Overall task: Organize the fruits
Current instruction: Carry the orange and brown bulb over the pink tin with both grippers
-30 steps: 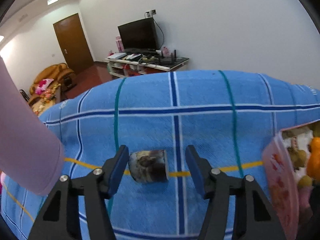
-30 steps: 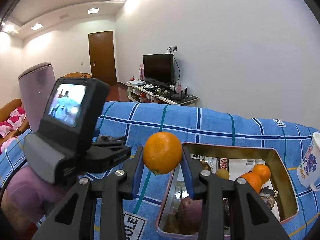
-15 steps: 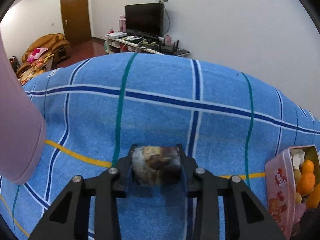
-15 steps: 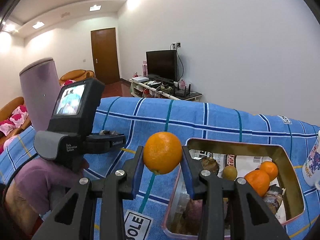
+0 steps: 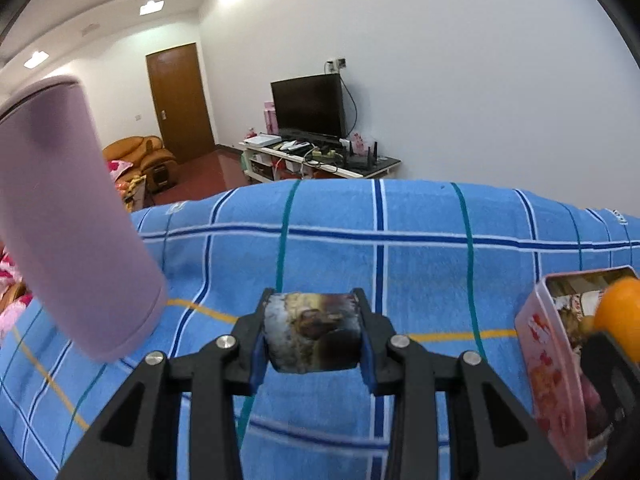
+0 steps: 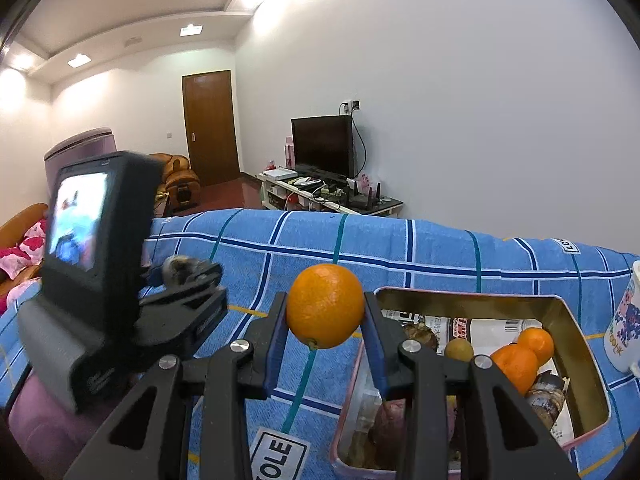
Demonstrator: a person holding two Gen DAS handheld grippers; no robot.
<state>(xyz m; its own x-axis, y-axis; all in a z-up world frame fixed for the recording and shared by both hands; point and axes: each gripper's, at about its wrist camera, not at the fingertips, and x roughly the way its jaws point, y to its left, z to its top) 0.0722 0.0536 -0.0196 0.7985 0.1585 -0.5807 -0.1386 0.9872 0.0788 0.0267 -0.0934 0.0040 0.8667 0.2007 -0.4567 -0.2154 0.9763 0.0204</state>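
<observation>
My left gripper [image 5: 313,338] is shut on a small wrapped brown-and-silver snack packet [image 5: 314,332], held above the blue checked cloth [image 5: 400,264]. It also shows in the right wrist view [image 6: 182,270] at the left. My right gripper [image 6: 325,312] is shut on an orange [image 6: 325,306], held just left of the pink tin [image 6: 576,312]. The tin holds small oranges [image 6: 520,356], a small yellow-green fruit [image 6: 459,349] and packets. In the left wrist view the tin [image 5: 552,364] and the orange [image 5: 618,312] are at the right edge.
A tall lilac cylinder [image 5: 68,216] stands at the left on the cloth. A white patterned mug [image 6: 626,320] stands right of the tin. A TV stand [image 6: 328,196], door and sofa are in the room behind.
My left gripper closed on the snack packet and lifted it off the cloth. My right gripper kept holding the orange beside the tin.
</observation>
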